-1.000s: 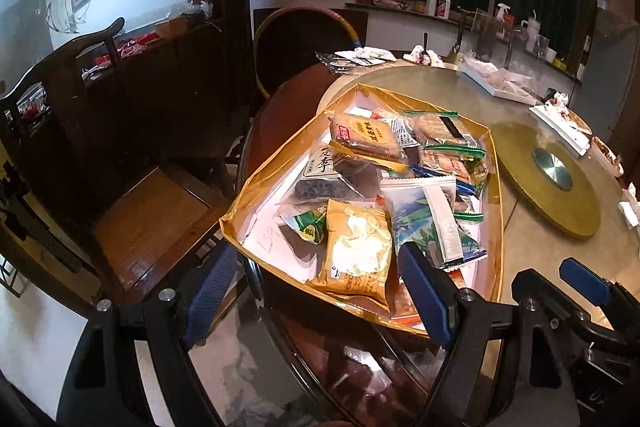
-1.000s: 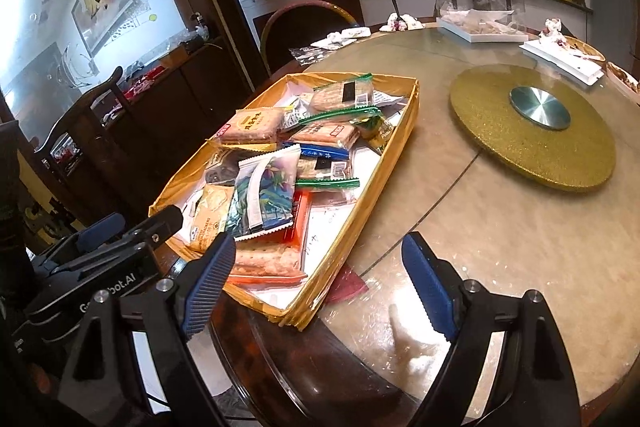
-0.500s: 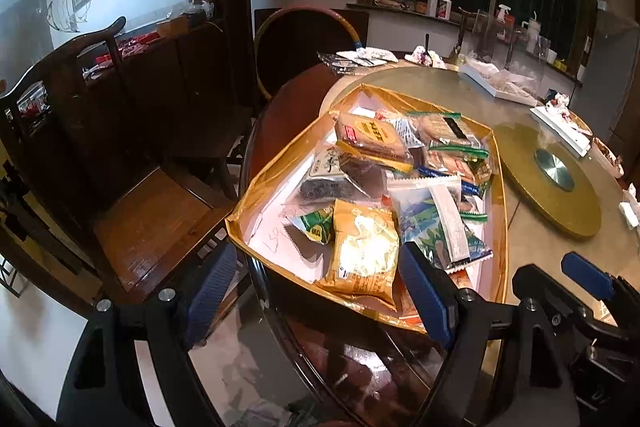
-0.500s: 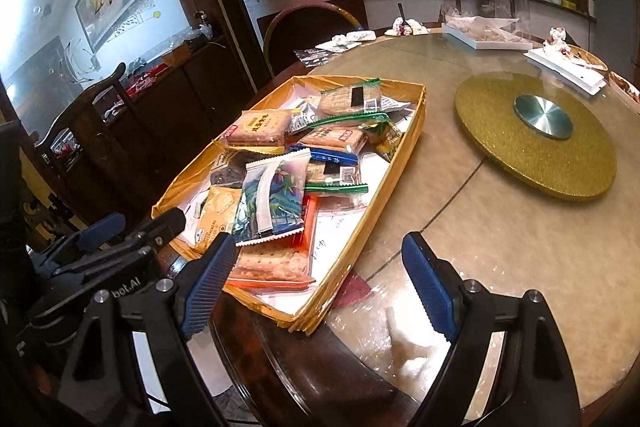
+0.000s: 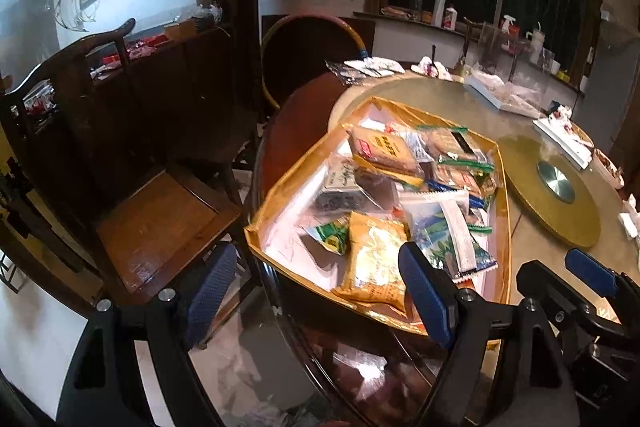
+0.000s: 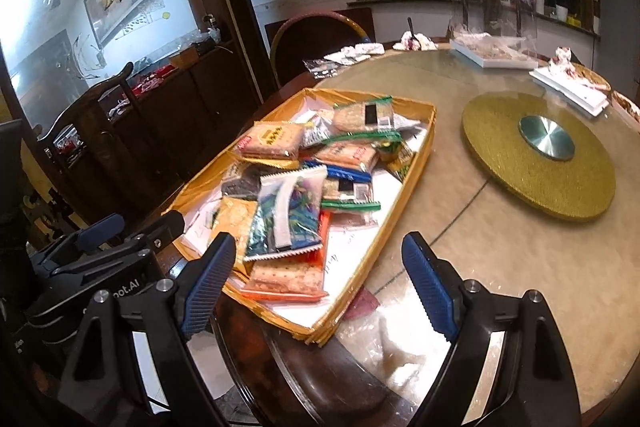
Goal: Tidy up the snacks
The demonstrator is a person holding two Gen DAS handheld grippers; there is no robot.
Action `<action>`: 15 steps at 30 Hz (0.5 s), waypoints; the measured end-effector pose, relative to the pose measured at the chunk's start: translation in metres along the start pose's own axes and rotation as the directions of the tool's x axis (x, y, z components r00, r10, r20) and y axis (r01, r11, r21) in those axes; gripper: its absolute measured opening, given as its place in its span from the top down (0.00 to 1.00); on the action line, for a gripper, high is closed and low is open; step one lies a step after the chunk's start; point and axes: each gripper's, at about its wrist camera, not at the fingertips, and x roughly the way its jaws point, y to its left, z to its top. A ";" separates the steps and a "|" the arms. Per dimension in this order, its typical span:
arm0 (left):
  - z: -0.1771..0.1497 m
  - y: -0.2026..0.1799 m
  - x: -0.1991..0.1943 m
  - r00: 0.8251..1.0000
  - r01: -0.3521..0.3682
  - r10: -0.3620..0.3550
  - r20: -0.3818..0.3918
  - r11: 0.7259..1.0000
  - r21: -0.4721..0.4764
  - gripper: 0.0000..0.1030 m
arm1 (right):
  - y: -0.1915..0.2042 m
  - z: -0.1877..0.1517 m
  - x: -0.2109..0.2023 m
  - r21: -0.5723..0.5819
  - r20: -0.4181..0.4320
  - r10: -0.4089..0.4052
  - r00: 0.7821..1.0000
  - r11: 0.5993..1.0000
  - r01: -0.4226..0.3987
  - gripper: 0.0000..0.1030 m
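Snack packets (image 6: pixel 296 183) lay heaped in the gold-edged tray (image 6: pixel 416 163) at the round table's (image 6: pixel 500 247) near edge, none outside it, while the left gripper (image 5: pixel 316 291) and right gripper (image 6: pixel 320 279) hovered wide open and empty, so sorted or unsorted stayed unclear.

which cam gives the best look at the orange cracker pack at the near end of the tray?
Right wrist: the orange cracker pack lies in full view between the fingers. Left wrist shows only a sliver beside a finger.

Home dining room: round table (image 6: pixel 500 247) with lazy Susan (image 6: pixel 540 163), wooden chairs (image 5: pixel 132 195)
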 end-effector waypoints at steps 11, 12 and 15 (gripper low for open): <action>0.002 -0.005 -0.001 1.000 -0.015 0.015 0.002 0.999 0.036 0.19 | 0.003 0.001 0.002 -0.009 -0.005 -0.012 1.000 1.000 0.012 0.17; 0.003 -0.006 -0.001 1.000 -0.015 0.015 0.000 0.999 0.041 0.19 | 0.004 0.001 0.003 -0.010 -0.005 -0.013 1.000 1.000 0.013 0.17; 0.004 -0.007 0.000 1.000 -0.016 0.016 -0.001 0.999 0.046 0.19 | 0.004 0.001 0.004 -0.014 -0.011 -0.010 1.000 1.000 0.009 0.17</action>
